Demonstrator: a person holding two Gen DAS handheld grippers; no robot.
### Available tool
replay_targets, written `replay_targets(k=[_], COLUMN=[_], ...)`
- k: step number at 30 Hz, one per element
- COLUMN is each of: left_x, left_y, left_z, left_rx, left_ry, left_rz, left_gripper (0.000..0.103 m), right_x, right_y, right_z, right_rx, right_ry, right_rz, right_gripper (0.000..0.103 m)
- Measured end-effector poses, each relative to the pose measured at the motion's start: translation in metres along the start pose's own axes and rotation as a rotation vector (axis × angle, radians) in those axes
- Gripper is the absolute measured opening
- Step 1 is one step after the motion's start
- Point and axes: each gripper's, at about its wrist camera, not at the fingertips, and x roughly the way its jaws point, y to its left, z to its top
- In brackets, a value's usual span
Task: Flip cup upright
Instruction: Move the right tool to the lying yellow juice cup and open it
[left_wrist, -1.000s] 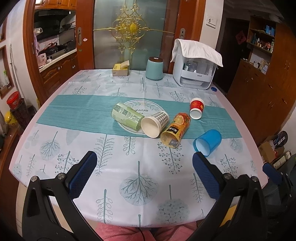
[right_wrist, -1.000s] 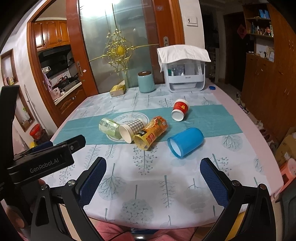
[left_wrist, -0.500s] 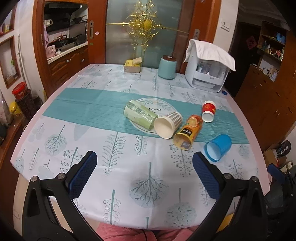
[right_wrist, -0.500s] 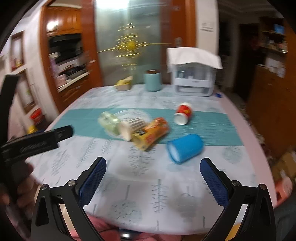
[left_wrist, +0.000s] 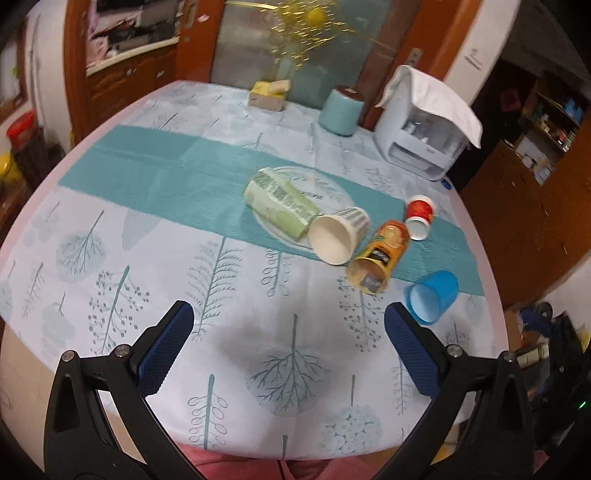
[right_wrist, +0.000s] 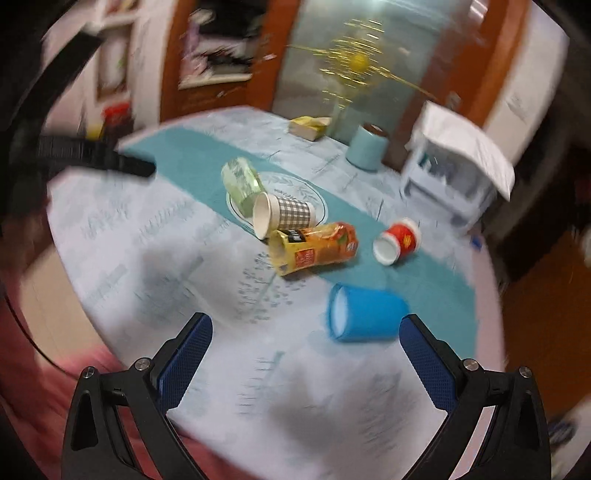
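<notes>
Several cups lie on their sides on the table: a green cup (left_wrist: 279, 205), a checked white cup (left_wrist: 338, 236), an orange cup (left_wrist: 380, 256), a small red cup (left_wrist: 419, 216) and a blue cup (left_wrist: 432, 295). The right wrist view, which is blurred, shows the same green cup (right_wrist: 242, 181), checked cup (right_wrist: 284, 214), orange cup (right_wrist: 314, 247), red cup (right_wrist: 399, 242) and blue cup (right_wrist: 365, 314). My left gripper (left_wrist: 288, 347) is open and empty above the near tablecloth. My right gripper (right_wrist: 306, 354) is open and empty, just short of the blue cup.
A white appliance under a cloth (left_wrist: 428, 122), a teal canister (left_wrist: 341, 110) and a yellow tissue box (left_wrist: 267, 94) stand at the table's far side. A round mat (left_wrist: 321, 188) lies under the green cup. The left gripper's body (right_wrist: 92, 158) shows at the left of the right wrist view.
Both grippers have moved forward and tilted down over the table. The cups now look closer, the blue cup nearest the right gripper. Both stay open; no cup has moved.
</notes>
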Motion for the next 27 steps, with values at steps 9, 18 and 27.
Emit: replay_targets(k=[9,18,27], left_x=[0.045,0.078,0.126], left_y=[0.015,0.031,0.047], left_z=[0.005,0.015,0.018], left_rx=[-0.024,-0.032,-0.06], left_ry=[0.084,0.144,0.25], left_rz=[0.036,-0.063,-0.14], left_gripper=[0.102,0.102,0.102], right_x=[0.077,0.165,0.257], right_y=[0.028,0.06,0.061], right_z=[0.013,0.028,0.039], right_rx=[-0.514,-0.889,-1.081], right_ry=[0.019,0.004,0.121], right_rz=[-0.094,-0.123,-0.066], right_gripper=[0.102,0.102,0.101])
